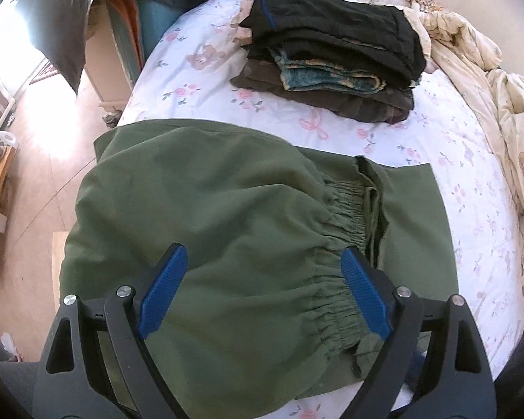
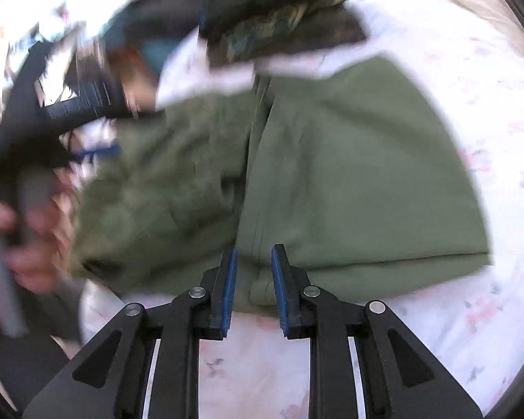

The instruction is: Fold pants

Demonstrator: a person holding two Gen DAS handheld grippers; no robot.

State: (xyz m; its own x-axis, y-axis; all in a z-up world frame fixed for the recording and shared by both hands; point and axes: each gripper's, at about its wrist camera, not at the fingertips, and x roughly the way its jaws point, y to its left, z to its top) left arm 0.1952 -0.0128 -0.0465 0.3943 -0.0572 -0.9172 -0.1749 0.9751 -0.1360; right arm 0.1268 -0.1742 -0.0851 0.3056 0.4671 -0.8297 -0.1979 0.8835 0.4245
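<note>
The green pants [image 1: 227, 209] lie on the flowered bed sheet [image 1: 206, 80], partly folded, with the gathered elastic waistband [image 1: 346, 223] toward the right. My left gripper [image 1: 263, 255] is open, its blue pads wide apart just above the pants, holding nothing. In the blurred right wrist view the pants [image 2: 349, 174] fill the middle. My right gripper [image 2: 254, 255] is open with a narrow gap, its tips at the near edge of the pants over a folded hem. The left gripper and the hand holding it show at the left [image 2: 35, 160].
A stack of folded dark clothes [image 1: 332, 52] sits on the bed beyond the pants. A crumpled cream quilt [image 1: 499, 104] lies along the right side. The bed edge and wooden floor [image 1: 52, 139] are at the left, with furniture there.
</note>
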